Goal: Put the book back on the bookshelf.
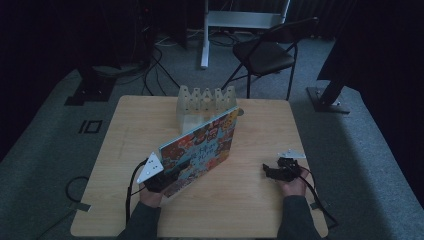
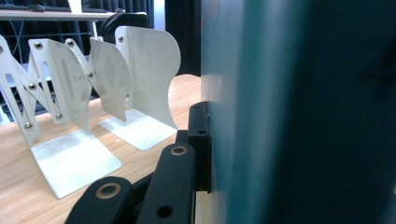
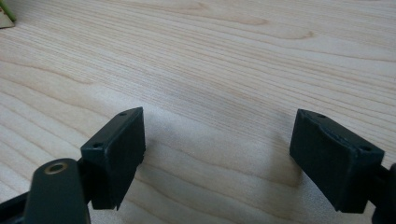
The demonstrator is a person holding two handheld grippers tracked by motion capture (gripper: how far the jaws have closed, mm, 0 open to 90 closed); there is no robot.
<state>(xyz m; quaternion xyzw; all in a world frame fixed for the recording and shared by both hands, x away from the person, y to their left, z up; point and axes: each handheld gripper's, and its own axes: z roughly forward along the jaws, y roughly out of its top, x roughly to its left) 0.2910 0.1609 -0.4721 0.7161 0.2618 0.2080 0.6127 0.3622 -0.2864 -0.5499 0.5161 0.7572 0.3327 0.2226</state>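
A colourful picture book [image 1: 200, 145] stands tilted on its lower edge in the middle of the wooden table [image 1: 250, 200]. My left gripper [image 1: 165, 181] is shut on the book's near-left corner. In the left gripper view one black jaw presses flat against the teal cover [image 2: 303, 112], and the other jaw is hidden behind it. My right gripper [image 1: 270, 171] rests low over the table's right side, apart from the book. Its jaws stand wide open [image 3: 217, 154] with only bare wood [image 3: 210, 56] between them.
A white metal bookend rack [image 1: 205, 102] with several dividers [image 2: 74, 88] stands at the table's far middle, just behind the book. A black folding chair [image 1: 265, 52] and cables sit on the floor beyond the table. A corner of the book [image 3: 4, 18] shows at the right gripper view's upper left.
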